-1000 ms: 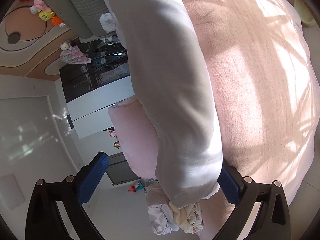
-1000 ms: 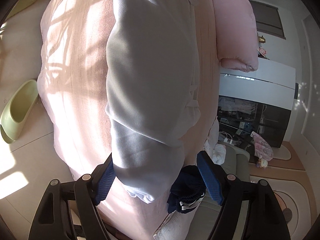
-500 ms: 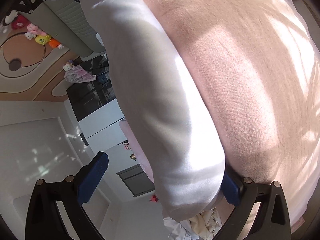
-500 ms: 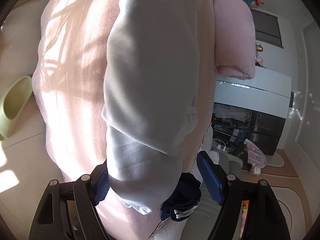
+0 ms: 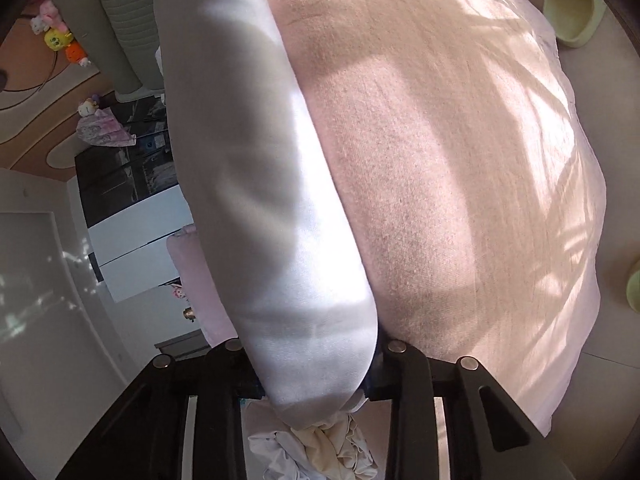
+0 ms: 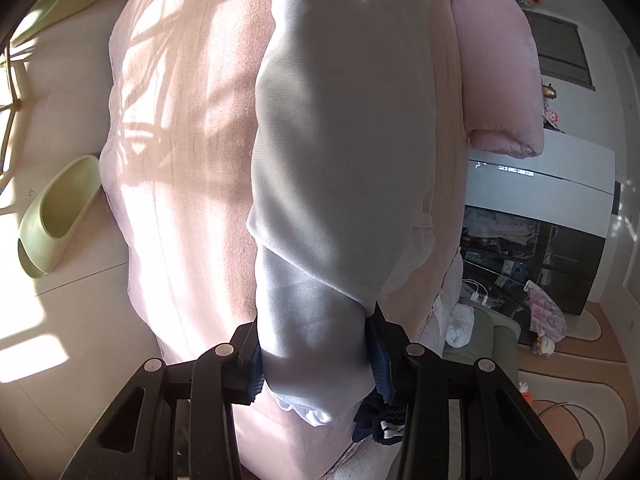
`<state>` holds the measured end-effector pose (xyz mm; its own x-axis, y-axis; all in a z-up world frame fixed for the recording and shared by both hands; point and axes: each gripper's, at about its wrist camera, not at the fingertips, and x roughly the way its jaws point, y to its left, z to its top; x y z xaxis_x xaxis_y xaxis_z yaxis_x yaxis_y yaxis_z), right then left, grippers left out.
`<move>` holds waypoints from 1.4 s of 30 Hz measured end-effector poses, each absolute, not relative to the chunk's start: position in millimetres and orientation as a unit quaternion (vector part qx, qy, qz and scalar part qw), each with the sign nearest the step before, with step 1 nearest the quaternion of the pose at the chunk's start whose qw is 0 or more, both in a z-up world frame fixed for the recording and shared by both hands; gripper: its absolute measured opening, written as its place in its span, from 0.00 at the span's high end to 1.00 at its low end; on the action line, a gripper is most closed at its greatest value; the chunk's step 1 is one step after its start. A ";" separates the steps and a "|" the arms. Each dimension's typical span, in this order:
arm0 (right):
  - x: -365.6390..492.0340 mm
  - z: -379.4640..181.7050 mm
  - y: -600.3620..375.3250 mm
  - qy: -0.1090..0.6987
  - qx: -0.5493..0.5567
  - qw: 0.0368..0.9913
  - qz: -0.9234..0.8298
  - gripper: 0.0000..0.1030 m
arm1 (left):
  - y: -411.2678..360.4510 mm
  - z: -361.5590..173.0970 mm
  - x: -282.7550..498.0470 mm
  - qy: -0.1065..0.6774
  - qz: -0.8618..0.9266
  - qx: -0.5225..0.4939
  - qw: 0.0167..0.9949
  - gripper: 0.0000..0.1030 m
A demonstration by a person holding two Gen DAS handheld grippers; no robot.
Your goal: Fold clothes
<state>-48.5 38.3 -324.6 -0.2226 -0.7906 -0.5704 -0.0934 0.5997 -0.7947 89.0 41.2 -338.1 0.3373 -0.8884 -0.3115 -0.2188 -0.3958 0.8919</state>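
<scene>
left wrist view: left hand-held gripper point(image 5: 316, 376) just closing, clenched on end of white garment point(image 5: 256, 184) lying on pink bed point(image 5: 460, 168). right hand-held gripper point(image 6: 316, 364) likewise closing, grasping other end. fold barely begun; lift and fold-over remain.

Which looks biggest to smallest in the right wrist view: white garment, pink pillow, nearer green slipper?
1. white garment, though it lies nearest the lens
2. pink pillow
3. nearer green slipper
</scene>
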 end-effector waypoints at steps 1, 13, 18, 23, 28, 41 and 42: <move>-48.6 -324.0 37.8 0.713 -0.308 0.542 -0.320 0.59 | 39.4 -334.7 88.7 -0.373 -0.436 0.717 0.395 0.74; -53.2 -307.5 22.7 0.730 -0.237 0.569 -0.295 0.59 | 29.1 -308.5 92.3 -0.284 -0.505 0.719 0.384 0.74; -60.4 -291.3 -0.2 0.737 -0.152 0.604 -0.263 0.58 | 9.9 -282.5 97.6 -0.183 -0.564 0.712 0.377 0.74; -68.4 -275.7 -21.9 0.721 -0.057 0.648 -0.238 0.49 | -9.5 -262.9 97.4 -0.098 -0.601 0.702 0.369 0.71; -79.1 -262.0 -45.7 0.689 0.046 0.680 -0.246 0.48 | -24.2 -251.2 101.1 -0.026 -0.620 0.692 0.369 0.68; -102.5 -250.3 -61.1 0.649 0.144 0.698 -0.266 0.51 | -55.7 -227.8 118.1 0.167 -0.651 0.638 0.375 0.60; -105.3 -249.2 -62.8 0.645 0.154 0.700 -0.266 0.51 | -58.7 -225.9 120.5 0.185 -0.653 0.632 0.375 0.60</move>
<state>-105.3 -62.8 -249.2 0.0274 -0.1732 -0.9845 0.5703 0.8116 -0.1269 120.5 -58.7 -225.9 0.0794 -0.2552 -0.9636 0.7239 -0.6498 0.2318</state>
